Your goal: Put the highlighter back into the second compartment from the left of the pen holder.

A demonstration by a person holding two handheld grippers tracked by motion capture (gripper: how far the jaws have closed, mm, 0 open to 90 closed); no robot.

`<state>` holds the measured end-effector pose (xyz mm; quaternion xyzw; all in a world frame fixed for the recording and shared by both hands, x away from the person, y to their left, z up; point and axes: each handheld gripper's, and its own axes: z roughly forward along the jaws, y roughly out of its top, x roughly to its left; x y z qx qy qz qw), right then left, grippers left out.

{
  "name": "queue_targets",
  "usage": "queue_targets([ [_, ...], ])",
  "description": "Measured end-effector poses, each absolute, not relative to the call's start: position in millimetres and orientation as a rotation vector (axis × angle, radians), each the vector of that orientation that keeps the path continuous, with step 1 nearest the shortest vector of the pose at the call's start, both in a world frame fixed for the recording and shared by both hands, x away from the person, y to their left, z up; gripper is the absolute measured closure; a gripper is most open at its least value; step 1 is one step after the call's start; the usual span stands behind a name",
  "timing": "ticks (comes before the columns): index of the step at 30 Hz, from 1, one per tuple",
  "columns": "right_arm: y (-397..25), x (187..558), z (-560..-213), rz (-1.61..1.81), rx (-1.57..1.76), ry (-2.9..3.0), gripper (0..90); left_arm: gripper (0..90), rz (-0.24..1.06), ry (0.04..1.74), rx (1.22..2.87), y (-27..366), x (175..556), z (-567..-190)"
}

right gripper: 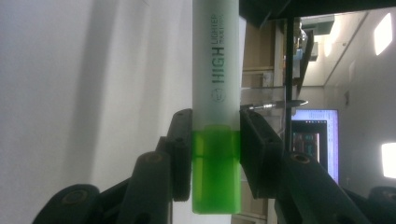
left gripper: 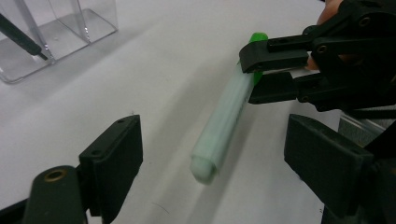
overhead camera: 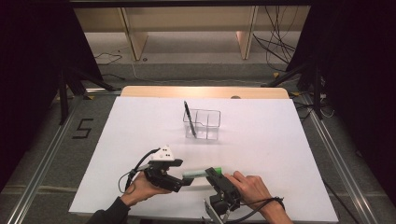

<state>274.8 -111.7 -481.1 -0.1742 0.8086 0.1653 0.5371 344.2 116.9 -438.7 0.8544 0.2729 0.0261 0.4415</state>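
Green highlighter held above the white table

High view: right gripper clamps the highlighter near the table's front edge, left gripper beside it. Left gripper view: jaws spread wide around the highlighter's pale end, apparently not touching. Right gripper view: jaws pinch its green cap.

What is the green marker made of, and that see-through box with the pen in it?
The marker looks like plastic: a pale, matte, slightly milky body with printed letters and a brighter, glossier green end that the right gripper clamps. The box looks like clear hard plastic, perhaps acrylic: you see straight through its shiny walls to the table. The pen is dark; its material is unclear.
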Motion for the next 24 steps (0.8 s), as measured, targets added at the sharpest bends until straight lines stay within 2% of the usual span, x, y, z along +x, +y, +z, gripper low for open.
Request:
queue_targets([
  [5,-110.5,273.9,-482.1,0.392,-0.421,1.926,67.5,25.5,0.034,0.634,2.225,98.2,352.0,-434.9],
  [15,-109.9,273.1,-482.1,0.393,-0.447,1.933,67.5,41.8,-0.012,0.554,2.377,78.4,360.3,-430.4],
  [24,-108.1,270.5,-482.1,0.4,-0.47,1.925,67.5,52.8,-0.072,0.478,2.416,67.1,366.7,-428.8],
])
